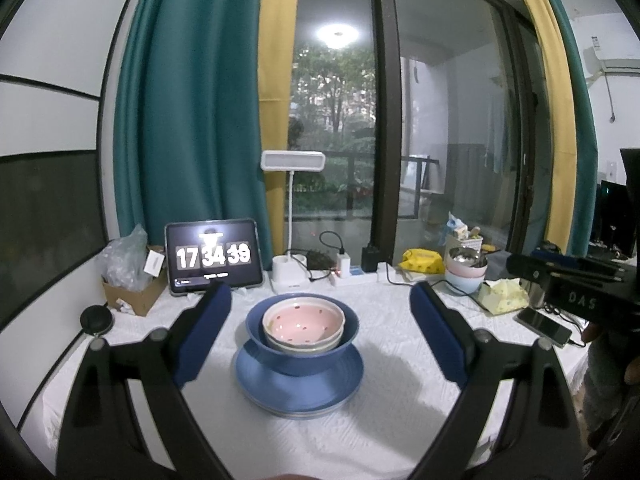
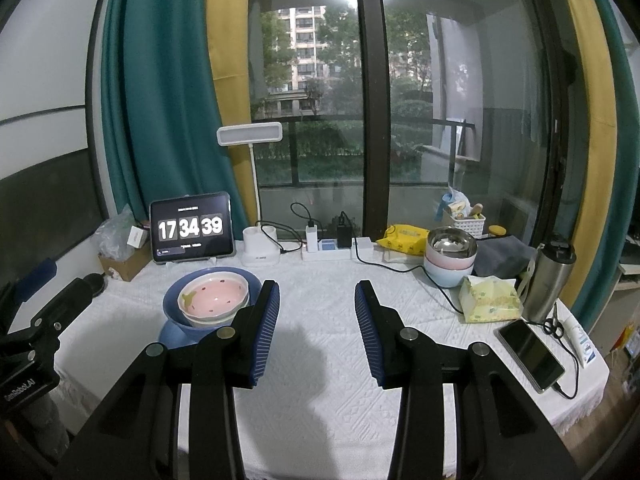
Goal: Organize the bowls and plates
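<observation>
A pink spotted bowl (image 1: pixel 303 320) sits nested in a white bowl, inside a blue bowl (image 1: pixel 302 354), on stacked blue plates (image 1: pixel 300 392) on the white tablecloth. The stack also shows in the right wrist view (image 2: pixel 212 300) at left. My left gripper (image 1: pixel 320 294) is open, its fingers either side of the stack, not touching it. My right gripper (image 2: pixel 316 292) is open and empty over bare cloth, right of the stack. Another stack of a steel bowl (image 2: pixel 451 243) on pink and light-blue bowls (image 2: pixel 448 270) stands at the back right.
At the back stand a tablet clock (image 2: pixel 191 227), a lamp base (image 2: pixel 260 249), a power strip (image 2: pixel 328 252) with cables, and a cardboard box (image 2: pixel 120 260). At right are tissue packs (image 2: pixel 490 298), a steel flask (image 2: pixel 548 280), and a phone (image 2: pixel 532 354).
</observation>
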A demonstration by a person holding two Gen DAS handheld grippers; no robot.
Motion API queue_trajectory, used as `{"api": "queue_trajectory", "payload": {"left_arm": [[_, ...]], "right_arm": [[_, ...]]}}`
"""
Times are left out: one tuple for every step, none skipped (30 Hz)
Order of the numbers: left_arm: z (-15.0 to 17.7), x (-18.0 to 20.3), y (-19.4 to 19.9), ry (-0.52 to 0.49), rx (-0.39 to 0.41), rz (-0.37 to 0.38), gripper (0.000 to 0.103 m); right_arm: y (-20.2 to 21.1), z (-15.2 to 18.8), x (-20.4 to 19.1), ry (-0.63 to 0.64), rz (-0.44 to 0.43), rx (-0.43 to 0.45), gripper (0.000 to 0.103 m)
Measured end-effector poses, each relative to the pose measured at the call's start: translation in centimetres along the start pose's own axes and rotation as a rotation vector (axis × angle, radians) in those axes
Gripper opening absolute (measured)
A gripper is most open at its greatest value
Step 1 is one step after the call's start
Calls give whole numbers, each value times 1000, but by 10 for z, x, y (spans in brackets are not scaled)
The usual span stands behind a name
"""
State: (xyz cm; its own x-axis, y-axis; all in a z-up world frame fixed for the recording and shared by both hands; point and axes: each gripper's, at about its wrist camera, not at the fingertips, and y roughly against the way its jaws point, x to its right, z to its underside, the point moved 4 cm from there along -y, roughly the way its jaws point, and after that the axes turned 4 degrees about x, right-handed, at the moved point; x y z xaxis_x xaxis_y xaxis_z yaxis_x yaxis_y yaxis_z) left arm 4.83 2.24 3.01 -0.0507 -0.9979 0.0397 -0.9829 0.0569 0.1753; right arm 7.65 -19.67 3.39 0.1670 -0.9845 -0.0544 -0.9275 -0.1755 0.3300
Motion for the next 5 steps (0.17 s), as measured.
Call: {"api": "queue_trajectory", "payload": {"left_arm": [[0,0,0,0,0,2,92],[-1,-1,0,-1,0,3,92],[-1,0,0,-2,1,4,92],[-1,0,0,-2,0,5,92],[-1,0,0,-1,-2,6,92]], "right_arm": [[0,0,0,-1,0,0,41],[0,0,0,-1,0,1,41],[0,0,0,-1,0,1,41],[0,0,0,0,0,1,41],[0,0,0,0,0,1,41]]}}
